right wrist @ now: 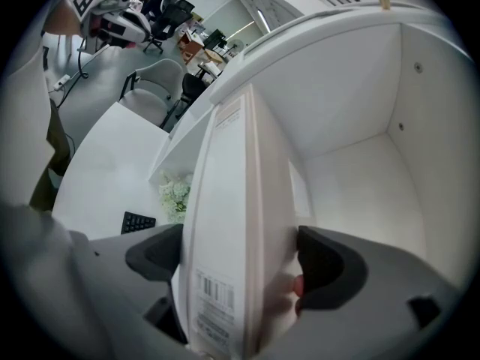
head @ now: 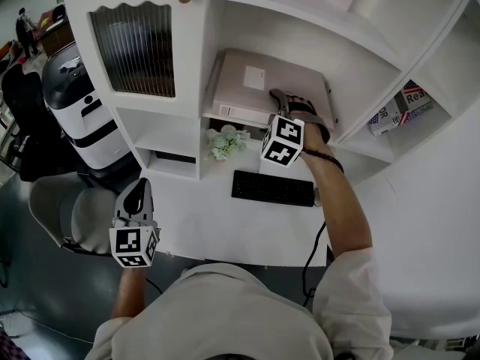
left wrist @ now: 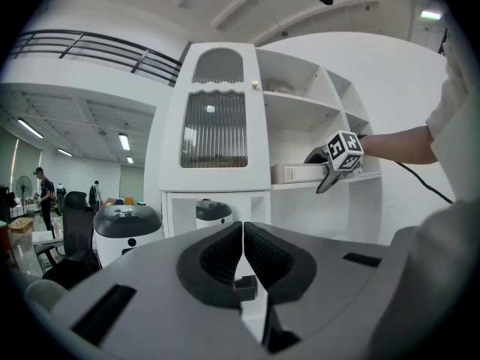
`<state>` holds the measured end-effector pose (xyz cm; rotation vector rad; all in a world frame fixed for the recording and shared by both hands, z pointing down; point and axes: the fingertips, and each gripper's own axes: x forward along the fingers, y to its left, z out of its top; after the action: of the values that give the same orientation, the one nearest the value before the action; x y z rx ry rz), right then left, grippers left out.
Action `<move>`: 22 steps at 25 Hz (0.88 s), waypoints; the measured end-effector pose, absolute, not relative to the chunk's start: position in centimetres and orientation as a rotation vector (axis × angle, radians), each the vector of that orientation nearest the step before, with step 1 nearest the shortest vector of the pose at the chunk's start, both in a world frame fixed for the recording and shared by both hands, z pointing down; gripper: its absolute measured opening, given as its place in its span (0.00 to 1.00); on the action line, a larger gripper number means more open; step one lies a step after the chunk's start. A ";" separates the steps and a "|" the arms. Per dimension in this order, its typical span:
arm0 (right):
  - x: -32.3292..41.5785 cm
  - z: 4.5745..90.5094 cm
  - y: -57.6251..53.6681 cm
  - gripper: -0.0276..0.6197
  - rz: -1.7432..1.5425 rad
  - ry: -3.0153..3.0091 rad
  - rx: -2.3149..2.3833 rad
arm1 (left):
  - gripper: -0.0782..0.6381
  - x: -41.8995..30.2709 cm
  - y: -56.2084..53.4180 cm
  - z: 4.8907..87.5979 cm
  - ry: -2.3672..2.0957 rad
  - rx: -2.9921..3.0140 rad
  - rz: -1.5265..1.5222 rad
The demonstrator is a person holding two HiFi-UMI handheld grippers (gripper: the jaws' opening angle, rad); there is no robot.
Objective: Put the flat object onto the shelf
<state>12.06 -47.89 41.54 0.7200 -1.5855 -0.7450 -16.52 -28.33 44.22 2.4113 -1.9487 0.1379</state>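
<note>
White shelf (head: pixel 217 120) holds the box (head: pixel 251 81) lying flat, its long axis along the front edge, with the right gripper (head: pixel 289 102) spread wide astride that edge, apparently not squeezing; the left gripper (head: pixel 137 193) is closed, empty and well below.

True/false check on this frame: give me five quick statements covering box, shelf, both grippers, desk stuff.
1. The flat box lies on the shelf. True.
2. The left gripper holds the keyboard. False: its fingers are together on nothing, and the keyboard lies on the desk.
3. The flat box sits between the right gripper's fingers. True.
4. The flowers stand on the top shelf. False: they are down on the desk, below the box's shelf.
5. The ribbed-glass door is swung open. False: it is closed.
</note>
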 end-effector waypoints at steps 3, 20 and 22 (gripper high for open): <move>12.1 41.4 -47.8 0.80 -0.764 -1.578 0.730 | 0.12 -16.6 -28.1 44.0 -1.951 2.415 0.138; 11.6 36.7 -41.6 0.50 -0.885 -1.660 0.909 | 0.12 -15.4 -27.4 43.5 -1.893 2.471 0.119; 11.7 35.7 -40.6 0.46 -0.882 -1.704 0.970 | 0.12 -15.1 -27.4 43.3 -1.884 2.483 0.116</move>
<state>11.74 -40.65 35.71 0.9704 -1.7044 -0.8821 -15.13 -27.44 43.34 2.4827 -1.8839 0.1164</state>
